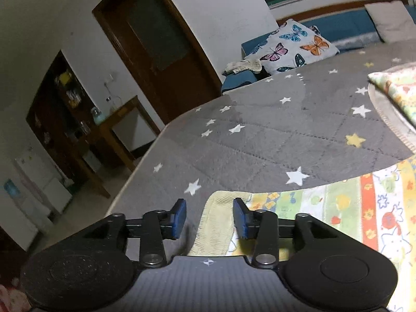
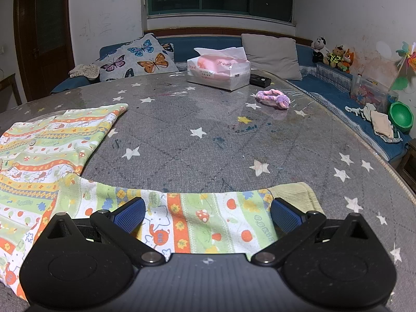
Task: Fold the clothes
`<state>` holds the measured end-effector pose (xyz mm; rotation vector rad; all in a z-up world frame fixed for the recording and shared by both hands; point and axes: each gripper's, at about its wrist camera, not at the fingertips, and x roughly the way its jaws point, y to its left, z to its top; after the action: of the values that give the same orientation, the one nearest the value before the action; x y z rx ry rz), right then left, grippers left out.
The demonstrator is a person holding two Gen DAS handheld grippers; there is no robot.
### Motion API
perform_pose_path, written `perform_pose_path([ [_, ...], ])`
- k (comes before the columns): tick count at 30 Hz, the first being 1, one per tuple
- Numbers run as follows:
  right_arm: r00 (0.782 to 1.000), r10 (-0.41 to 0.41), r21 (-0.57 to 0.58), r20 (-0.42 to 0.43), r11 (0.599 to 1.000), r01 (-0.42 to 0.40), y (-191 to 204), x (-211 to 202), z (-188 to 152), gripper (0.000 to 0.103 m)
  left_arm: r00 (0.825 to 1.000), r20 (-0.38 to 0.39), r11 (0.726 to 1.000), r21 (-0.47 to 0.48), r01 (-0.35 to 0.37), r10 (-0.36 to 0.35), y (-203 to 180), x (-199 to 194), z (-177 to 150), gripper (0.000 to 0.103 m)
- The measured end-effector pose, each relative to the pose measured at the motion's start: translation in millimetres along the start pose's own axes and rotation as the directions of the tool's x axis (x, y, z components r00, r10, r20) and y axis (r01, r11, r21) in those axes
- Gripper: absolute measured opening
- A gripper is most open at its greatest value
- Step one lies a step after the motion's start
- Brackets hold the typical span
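On the grey quilted star-print cover (image 2: pixel 208 135): one printed cotton garment (image 2: pixel 46 150), striped green/orange/white, lying flat. One ribbed yellow cuff (image 2: pixel 296 192) by the right gripper (image 2: pixel 208 212), whose jaws stand wide over the sleeve, nothing pinched. Left gripper (image 1: pixel 209 218) is part open, its other cuff (image 1: pixel 215 221) between the pads, not clamped. One tissue box (image 2: pixel 218 71), soft plastic, tissue sticking out.

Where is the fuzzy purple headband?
In the right wrist view, the purple headband lies on the starry grey table cover, far right, just in front of the tissue box.
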<state>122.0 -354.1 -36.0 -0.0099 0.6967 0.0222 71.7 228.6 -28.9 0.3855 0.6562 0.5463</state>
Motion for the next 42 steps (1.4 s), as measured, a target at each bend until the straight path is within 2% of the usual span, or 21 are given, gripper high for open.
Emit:
perform_pose_path([
  [4, 1.0, 0.0, 0.0, 0.0, 1.0, 0.0, 0, 0, 0, 0.103, 1.0, -0.016, 1.0, -0.019, -0.017, 0.017, 3, 0, 0, 0.06],
  [7, 1.0, 0.0, 0.0, 0.0, 1.0, 0.0, 0, 0, 0, 0.103, 0.999, -0.031, 0.998, -0.057, -0.027, 0.025, 6, -14, 3, 0.065],
  [11, 1.0, 0.001, 0.0, 0.0, 1.0, -0.001, 0, 0, 0, 0.103, 0.997, 0.022, 0.993, -0.091, 0.075, -0.074, -6, -56, 14, 0.07],
  [13, 1.0, 0.001, 0.0, 0.0, 1.0, -0.001, 0, 0, 0, 0.103, 0.987, 0.07, 0.986, -0.072, 0.151, -0.146, -23, -79, 20, 0.074],
  [16, 1.0, 0.001, 0.0, 0.0, 1.0, -0.001, 0, 0, 0, 0.103, 0.955, 0.129, 0.961, -0.039, 0.275, -0.268, -54, -111, 30, 0.075],
  [20, 1.0, 0.001, 0.0, 0.0, 1.0, -0.001, 0, 0, 0, 0.103, 0.888, 0.167, 0.903, 0.029, 0.43, -0.428, -98, -138, 41, 0.075],
  [22, 1.0, 0.001, 0.0, -0.001, 1.0, -0.001, 0, 0, 0, 0.103, 0.868, 0.18, 0.886, 0.089, 0.454, -0.463, -120, -148, 44, 0.075],
  [25, 1.0, -0.001, -0.002, -0.002, 1.0, 0.001, 1, 0, 0, 0.103, 0.836, 0.147, 0.847, 0.154, 0.509, -0.529, -142, -153, 39, 0.075],
  [28, 1.0, -0.001, -0.007, -0.005, 1.0, 0.001, 2, 0, 1, 0.103, 0.842, 0.132, 0.846, 0.199, 0.495, -0.523, -153, -156, 28, 0.075],
  [33, 1.0, 0.028, -0.041, -0.001, 0.999, -0.028, 15, -11, 4, 0.103, 0.847, 0.144, 0.856, 0.167, 0.489, -0.512, -142, -161, 25, 0.074],
  [37, 0.989, 0.145, -0.102, 0.016, 0.984, -0.143, 41, -36, 6, 0.103, 0.846, 0.169, 0.863, 0.136, 0.487, -0.505, -127, -165, 30, 0.074],
  [39, 0.973, 0.232, -0.169, -0.001, 0.959, -0.229, 66, -50, 3, 0.101, 0.839, 0.185, 0.86, 0.129, 0.495, -0.511, -121, -170, 31, 0.074],
  [40, 0.964, 0.266, -0.207, -0.011, 0.943, -0.262, 78, -56, 1, 0.099, 0.836, 0.192, 0.857, 0.128, 0.499, -0.515, -119, -173, 31, 0.074],
  [42, 0.944, 0.329, -0.27, -0.032, 0.906, -0.325, 101, -68, -3, 0.089, 0.828, 0.199, 0.851, 0.123, 0.51, -0.525, -114, -176, 30, 0.071],
])
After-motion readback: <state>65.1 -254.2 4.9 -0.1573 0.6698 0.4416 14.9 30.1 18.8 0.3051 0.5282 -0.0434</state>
